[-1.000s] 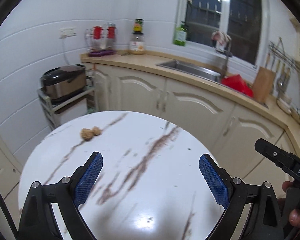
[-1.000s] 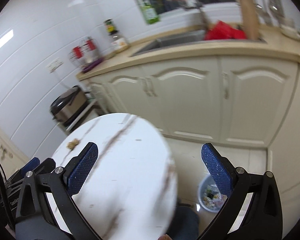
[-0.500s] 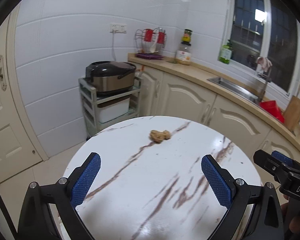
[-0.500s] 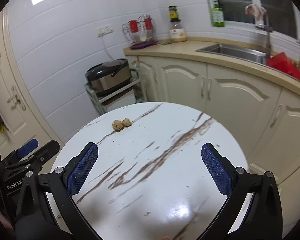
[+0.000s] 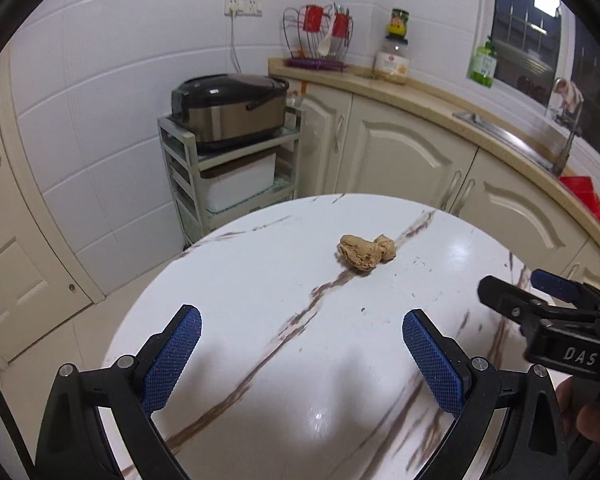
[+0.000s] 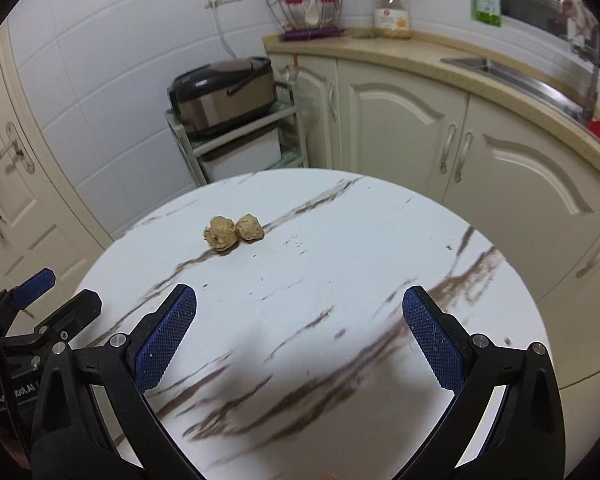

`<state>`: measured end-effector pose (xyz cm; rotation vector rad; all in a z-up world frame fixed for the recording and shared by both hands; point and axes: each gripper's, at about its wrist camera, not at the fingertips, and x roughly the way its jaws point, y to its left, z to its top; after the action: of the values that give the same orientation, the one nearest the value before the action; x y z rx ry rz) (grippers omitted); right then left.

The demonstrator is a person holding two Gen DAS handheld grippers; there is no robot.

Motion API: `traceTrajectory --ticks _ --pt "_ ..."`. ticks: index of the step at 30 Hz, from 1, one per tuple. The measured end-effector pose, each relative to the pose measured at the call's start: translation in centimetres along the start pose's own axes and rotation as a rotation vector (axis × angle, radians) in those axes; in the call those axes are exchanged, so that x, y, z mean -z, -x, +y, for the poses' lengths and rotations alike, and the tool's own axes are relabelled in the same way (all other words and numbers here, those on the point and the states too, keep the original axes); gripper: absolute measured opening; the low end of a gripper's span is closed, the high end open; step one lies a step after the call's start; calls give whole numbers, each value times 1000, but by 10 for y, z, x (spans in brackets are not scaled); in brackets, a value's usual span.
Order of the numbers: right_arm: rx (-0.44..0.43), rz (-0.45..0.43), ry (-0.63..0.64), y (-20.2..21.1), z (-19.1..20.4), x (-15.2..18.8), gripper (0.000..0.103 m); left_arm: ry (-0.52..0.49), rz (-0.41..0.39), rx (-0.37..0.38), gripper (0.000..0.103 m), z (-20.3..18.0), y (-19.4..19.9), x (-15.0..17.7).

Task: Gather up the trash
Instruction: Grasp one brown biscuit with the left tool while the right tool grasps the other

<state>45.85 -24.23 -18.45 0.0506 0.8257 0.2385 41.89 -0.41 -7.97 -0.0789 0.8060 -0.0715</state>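
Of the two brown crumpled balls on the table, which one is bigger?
The left ball in the right wrist view is bigger; the smaller ball touches its right side.

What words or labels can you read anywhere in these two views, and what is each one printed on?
"DAS": white letters on the black body of the right gripper, cut off at the frame edge.
"obot.AI": partly hidden white print on the black body of the left gripper.
Clear jar with yellow-green lid: label too blurred to read.
Green bottle by the window: label too small to read.
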Motion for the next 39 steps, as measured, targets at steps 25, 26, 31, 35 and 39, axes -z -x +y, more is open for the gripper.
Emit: traceTrajectory --ticks 25,26,31,35,39 --pt "-16 108 -54 -101 -44 -30 97 -19 105 94 84 -15 -200 -77" --pt "-16 111 -52 -102 -43 -30 97 -15 106 108 80 -14 -202 -78" --pt "-20 118 -24 -110 -33 -34 97 -21 96 143 63 -1 -198 -74" --pt "-33 124 -9 -117 -24 -36 96 -22 95 172 55 9 -201 -74" --pt "-19 121 -13 -120 -25 -39 94 -48 94 167 57 7 -208 -74"
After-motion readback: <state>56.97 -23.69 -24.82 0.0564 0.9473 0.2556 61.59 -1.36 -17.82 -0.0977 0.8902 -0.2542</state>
